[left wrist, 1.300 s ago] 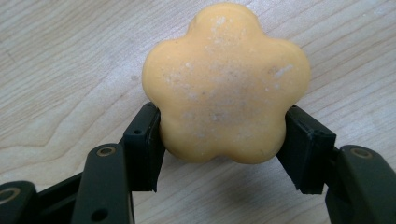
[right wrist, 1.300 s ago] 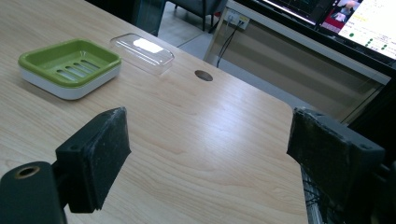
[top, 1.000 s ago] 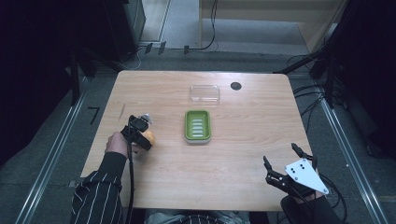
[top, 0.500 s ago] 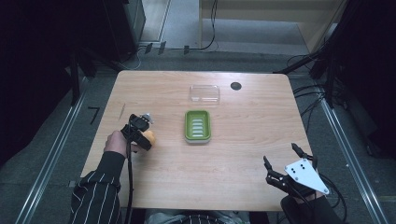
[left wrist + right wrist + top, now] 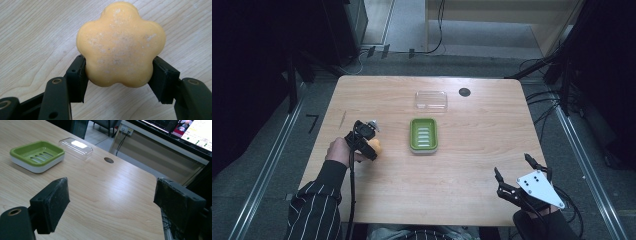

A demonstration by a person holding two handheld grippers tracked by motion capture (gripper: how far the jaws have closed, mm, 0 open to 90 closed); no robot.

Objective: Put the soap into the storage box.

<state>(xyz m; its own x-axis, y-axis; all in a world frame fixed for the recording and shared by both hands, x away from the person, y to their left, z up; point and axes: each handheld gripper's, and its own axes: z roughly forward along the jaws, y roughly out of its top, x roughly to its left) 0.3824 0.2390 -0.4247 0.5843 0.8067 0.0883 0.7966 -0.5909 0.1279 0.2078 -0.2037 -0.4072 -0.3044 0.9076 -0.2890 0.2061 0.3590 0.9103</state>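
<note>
left gripper [image 5: 371, 142]: pinching the orange flower-shaped soap bar [image 5: 121, 45], at 9 o'clock of the green slotted plastic soap dish [image 5: 424, 135]
right gripper [image 5: 522, 172]: spread wide, at 5 o'clock of the dish
clear plastic lid [image 5: 431, 99]: at 12 o'clock of the dish

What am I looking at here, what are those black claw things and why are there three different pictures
The black claws are tools a person holds, one in each hand, at a wooden table. Each is a hand-held gripper with two jaws that pinch things.

The high view looks down from above. The left hand-held gripper sits at the left of the table, the right hand-held gripper at the near right corner.

The other two pictures come from small cameras riding on the grippers, looking along their jaws. In the left gripper view, the jaws are closed on an orange flower-shaped soap, pinching it from both sides. In the right gripper view, the jaws stand wide apart with nothing between them.

Also on the table: a green soap dish in the middle, and beyond it a clear plastic lid.
</note>
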